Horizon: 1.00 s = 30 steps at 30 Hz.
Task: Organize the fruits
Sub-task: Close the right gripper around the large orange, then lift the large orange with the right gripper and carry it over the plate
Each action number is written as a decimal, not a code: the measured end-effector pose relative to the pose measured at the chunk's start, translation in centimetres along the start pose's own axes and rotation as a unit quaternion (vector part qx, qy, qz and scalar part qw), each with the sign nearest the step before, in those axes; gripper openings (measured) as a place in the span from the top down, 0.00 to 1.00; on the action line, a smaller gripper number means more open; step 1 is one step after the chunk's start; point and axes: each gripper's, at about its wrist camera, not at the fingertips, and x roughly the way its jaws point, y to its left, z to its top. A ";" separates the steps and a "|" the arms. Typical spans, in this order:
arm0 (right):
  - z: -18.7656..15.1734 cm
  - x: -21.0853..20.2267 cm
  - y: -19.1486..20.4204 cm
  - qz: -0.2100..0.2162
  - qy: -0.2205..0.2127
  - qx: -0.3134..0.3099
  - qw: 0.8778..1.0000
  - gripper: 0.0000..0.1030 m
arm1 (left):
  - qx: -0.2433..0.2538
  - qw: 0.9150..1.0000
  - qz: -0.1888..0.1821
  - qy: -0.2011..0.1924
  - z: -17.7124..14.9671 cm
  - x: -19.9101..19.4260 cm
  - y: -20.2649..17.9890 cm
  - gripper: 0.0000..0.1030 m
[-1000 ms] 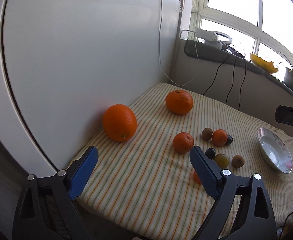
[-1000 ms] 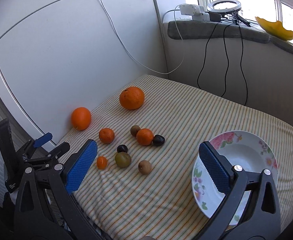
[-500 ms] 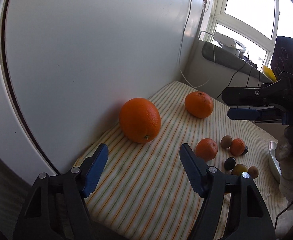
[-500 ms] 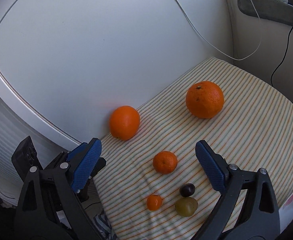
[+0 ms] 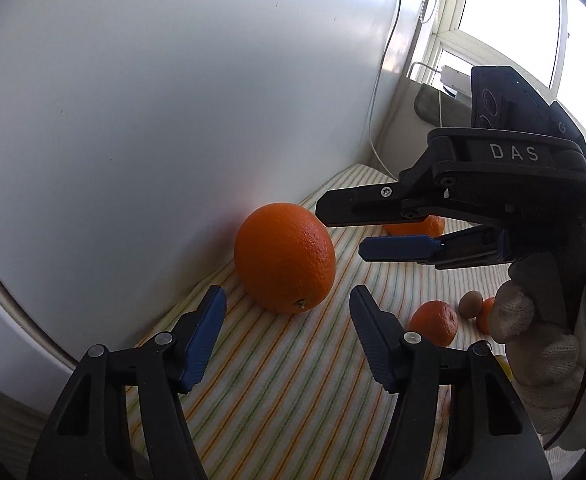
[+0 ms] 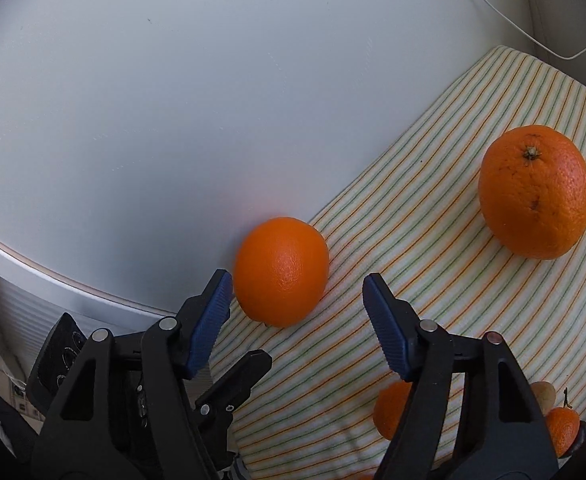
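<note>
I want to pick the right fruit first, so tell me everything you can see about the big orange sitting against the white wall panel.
The big round orange has bright, pebbled, glossy peel and lies tipped, with its small stem scar low on the near side. It rests on the striped cloth right against the white wall panel; actual contact there is unclear. Both grippers point at it; neither touches it.

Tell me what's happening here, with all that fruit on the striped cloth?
A person holds a gripper in each hand, and both point at the smooth orange lying against the white wall. The left gripper and right gripper are both closing, but neither touches it yet. A second, rougher orange and smaller fruits lie untouched on the striped cloth.
</note>
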 end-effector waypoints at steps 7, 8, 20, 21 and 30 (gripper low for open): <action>1.1 2.8 0.2 0.006 0.024 0.000 1.000 0.33 | -0.003 1.000 0.003 0.004 0.8 1.5 0.2 0.39; 1.2 2.9 0.3 0.007 0.028 0.002 1.000 0.33 | -0.005 1.000 0.002 0.006 0.9 1.7 0.3 0.40; 1.4 5.5 1.9 0.017 0.042 -0.004 0.999 0.35 | -0.009 1.000 -0.005 0.015 1.5 2.5 1.1 0.46; 1.3 5.5 2.0 0.019 0.042 -0.002 0.999 0.35 | -0.008 1.000 -0.005 0.015 1.8 2.7 1.1 0.46; 1.2 4.0 1.2 0.018 0.038 -0.001 0.999 0.36 | 0.003 1.000 -0.006 0.010 1.4 2.5 0.1 0.47</action>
